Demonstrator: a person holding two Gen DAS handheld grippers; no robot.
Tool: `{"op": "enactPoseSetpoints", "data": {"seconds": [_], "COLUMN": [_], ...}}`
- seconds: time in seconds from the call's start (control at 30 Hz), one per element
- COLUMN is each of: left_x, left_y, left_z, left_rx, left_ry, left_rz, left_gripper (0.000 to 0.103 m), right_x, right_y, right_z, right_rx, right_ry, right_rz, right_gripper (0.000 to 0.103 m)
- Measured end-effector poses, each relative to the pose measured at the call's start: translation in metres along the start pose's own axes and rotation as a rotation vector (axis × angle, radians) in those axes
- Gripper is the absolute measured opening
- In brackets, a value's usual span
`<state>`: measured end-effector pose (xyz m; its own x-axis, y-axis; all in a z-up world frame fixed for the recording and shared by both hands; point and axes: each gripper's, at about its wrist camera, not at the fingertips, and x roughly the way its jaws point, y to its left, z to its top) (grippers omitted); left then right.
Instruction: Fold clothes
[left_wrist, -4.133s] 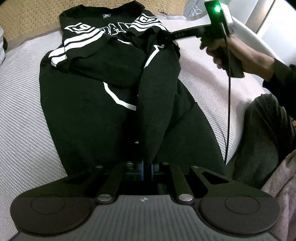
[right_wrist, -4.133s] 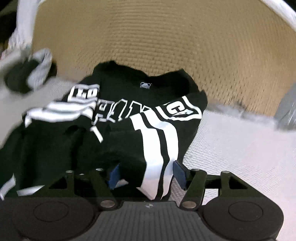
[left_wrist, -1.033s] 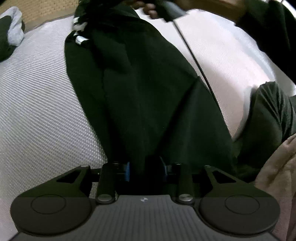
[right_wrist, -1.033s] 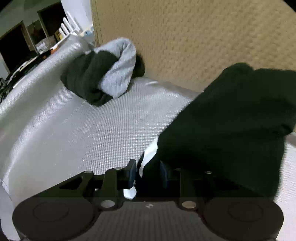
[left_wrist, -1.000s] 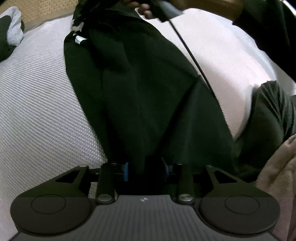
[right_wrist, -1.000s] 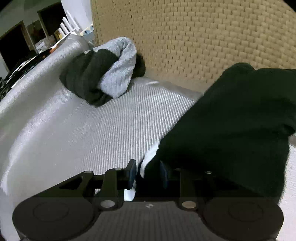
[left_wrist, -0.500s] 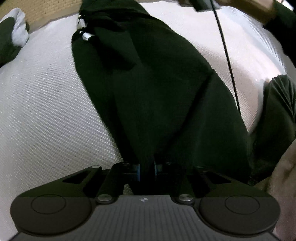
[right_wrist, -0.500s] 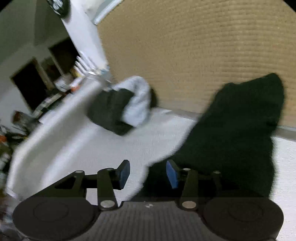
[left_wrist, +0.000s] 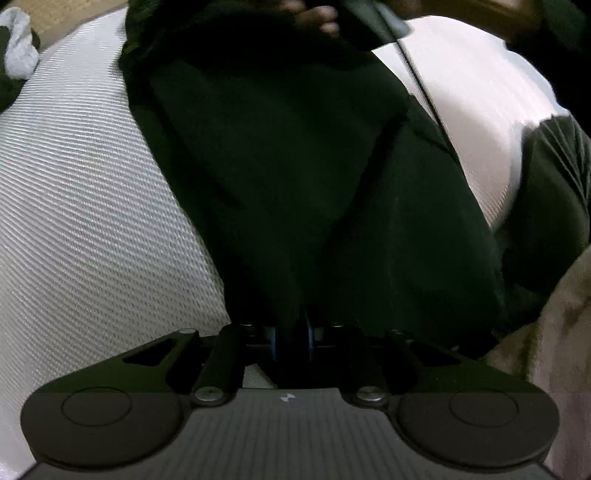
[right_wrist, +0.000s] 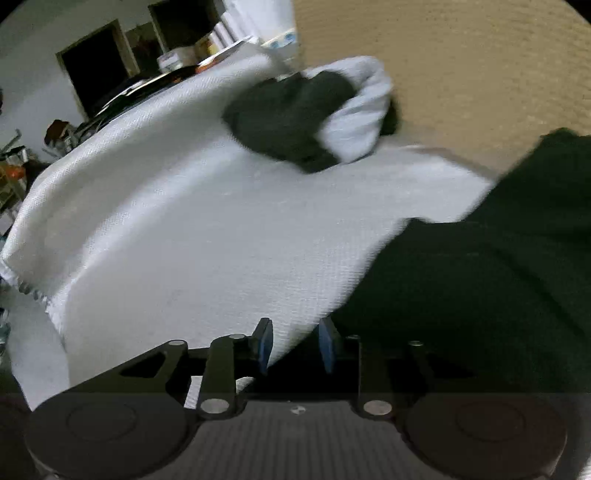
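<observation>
A black shirt (left_wrist: 295, 166) lies lengthwise on the white bed sheet (left_wrist: 92, 184), folded into a long dark strip. My left gripper (left_wrist: 291, 339) points steeply down at its near end. A fold of the black cloth is pinched between its blue pads, whose jaws are just starting to open. In the right wrist view the shirt (right_wrist: 480, 277) fills the right side. My right gripper (right_wrist: 295, 345) hovers at the shirt's left edge with its jaws closing. Its blue pads stand apart, with sheet and the cloth's edge between them, gripping nothing.
A bundle of dark and grey clothes (right_wrist: 314, 114) sits by the woven headboard (right_wrist: 461, 55). A person's hand (left_wrist: 314, 18) and a cable (left_wrist: 421, 81) cross the shirt's far end. A trousered leg (left_wrist: 546, 184) and a pale blanket (left_wrist: 554, 350) are at the right.
The left pads went from apart around the cloth to pinched on it. The right gripper let go of the shirt's edge and swung aside, and its view now shows more sheet and room.
</observation>
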<state>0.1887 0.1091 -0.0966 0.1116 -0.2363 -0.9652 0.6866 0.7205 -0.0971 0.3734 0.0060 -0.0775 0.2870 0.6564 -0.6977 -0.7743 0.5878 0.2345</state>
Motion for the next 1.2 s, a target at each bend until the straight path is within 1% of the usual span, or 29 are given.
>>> {"op": "enactPoseSetpoints", "data": {"seconds": [0.1, 0.17, 0.23, 0.3, 0.37, 0.4, 0.47, 0.53, 0.57, 0.63, 0.67, 0.8, 0.83, 0.87, 0.9, 0.97, 1.0, 1.03, 1.07, 1.1, 1.13, 1.17, 1.2], "left_x": [-0.004, -0.01, -0.017, -0.025, -0.036, -0.042, -0.049, -0.049, -0.04, -0.032, -0.027, -0.017, -0.016, -0.016, -0.015, -0.012, -0.009, -0.008, -0.007, -0.007, -0.006, -0.005, -0.004], "left_y": [-0.006, -0.007, -0.007, -0.01, -0.014, -0.016, -0.019, -0.023, -0.018, -0.021, -0.021, -0.019, -0.018, -0.016, -0.015, -0.011, -0.011, -0.011, -0.011, -0.012, -0.013, -0.014, -0.013], "left_z": [-0.005, -0.009, -0.012, -0.015, -0.017, -0.018, -0.021, -0.02, -0.003, -0.002, -0.001, 0.008, 0.008, 0.007, 0.007, 0.005, 0.004, 0.003, 0.002, 0.002, 0.002, 0.003, 0.003], "left_rx": [0.027, 0.021, 0.016, 0.027, 0.034, 0.031, 0.018, 0.015, 0.009, 0.004, 0.01, 0.027, 0.026, 0.024, 0.023, 0.015, 0.02, 0.028, 0.033, 0.042, 0.05, 0.054, 0.054], "left_ry": [0.018, 0.008, -0.006, -0.022, -0.064, -0.095, -0.147, -0.198, -0.205, -0.21, -0.204, -0.183, -0.179, -0.175, -0.171, -0.138, -0.119, -0.105, -0.101, -0.098, -0.094, -0.091, -0.088], "left_rz": [0.015, 0.001, -0.003, 0.033, 0.072, 0.092, 0.116, 0.124, 0.112, 0.091, 0.093, 0.088, 0.082, 0.076, 0.07, 0.069, 0.068, 0.072, 0.078, 0.088, 0.095, 0.101, 0.102], "left_gripper": [0.02, 0.02, 0.022, 0.023, 0.025, 0.027, 0.028, 0.028, 0.028, 0.028, 0.028, 0.028, 0.028, 0.028, 0.028, 0.026, 0.026, 0.026, 0.026, 0.026, 0.026, 0.026, 0.026], "right_x": [-0.002, -0.021, -0.044, -0.06, -0.064, -0.062, -0.053, -0.043, -0.037, -0.018, -0.01, 0.002, 0.003, 0.005, 0.005, 0.002, -0.001, -0.006, -0.016, -0.027, -0.038, -0.047, -0.054], "right_y": [0.011, 0.012, 0.007, 0.001, -0.001, -0.003, -0.007, -0.011, -0.012, -0.011, -0.01, 0.005, 0.007, 0.008, 0.011, 0.021, 0.02, 0.016, 0.012, 0.006, -0.001, -0.009, -0.019], "right_z": [-0.002, -0.007, -0.014, -0.022, -0.03, -0.034, -0.04, -0.042, -0.041, -0.034, -0.03, -0.026, -0.027, -0.03, -0.033, -0.036, -0.036, -0.034, -0.032, -0.029, -0.025, -0.02, -0.014], "right_rx": [-0.008, -0.007, 0.005, 0.008, -0.025, -0.038, -0.038, -0.003, 0.003, -0.007, -0.012, -0.12, -0.123, -0.106, -0.122, -0.205, -0.202, -0.176, -0.156, -0.128, -0.097, -0.056, -0.004], "right_ry": [-0.001, -0.039, -0.09, -0.113, -0.101, -0.09, -0.069, -0.085, -0.087, -0.054, -0.034, 0.016, 0.033, 0.053, 0.06, 0.052, 0.046, 0.03, -0.011, -0.065, -0.118, -0.158, -0.184], "right_rz": [0.024, 0.044, 0.029, -0.027, -0.116, -0.153, -0.206, -0.223, -0.224, -0.246, -0.257, -0.264, -0.221, -0.145, -0.134, -0.21, -0.217, -0.184, -0.147, -0.141, -0.155, -0.187, -0.22], "right_gripper": [0.031, 0.031, 0.031, 0.031, 0.033, 0.033, 0.033, 0.033, 0.033, 0.033, 0.035, 0.036, 0.023, 0.008, 0.008, 0.01, 0.011, 0.011, 0.012, 0.014, 0.017, 0.017, 0.018]}}
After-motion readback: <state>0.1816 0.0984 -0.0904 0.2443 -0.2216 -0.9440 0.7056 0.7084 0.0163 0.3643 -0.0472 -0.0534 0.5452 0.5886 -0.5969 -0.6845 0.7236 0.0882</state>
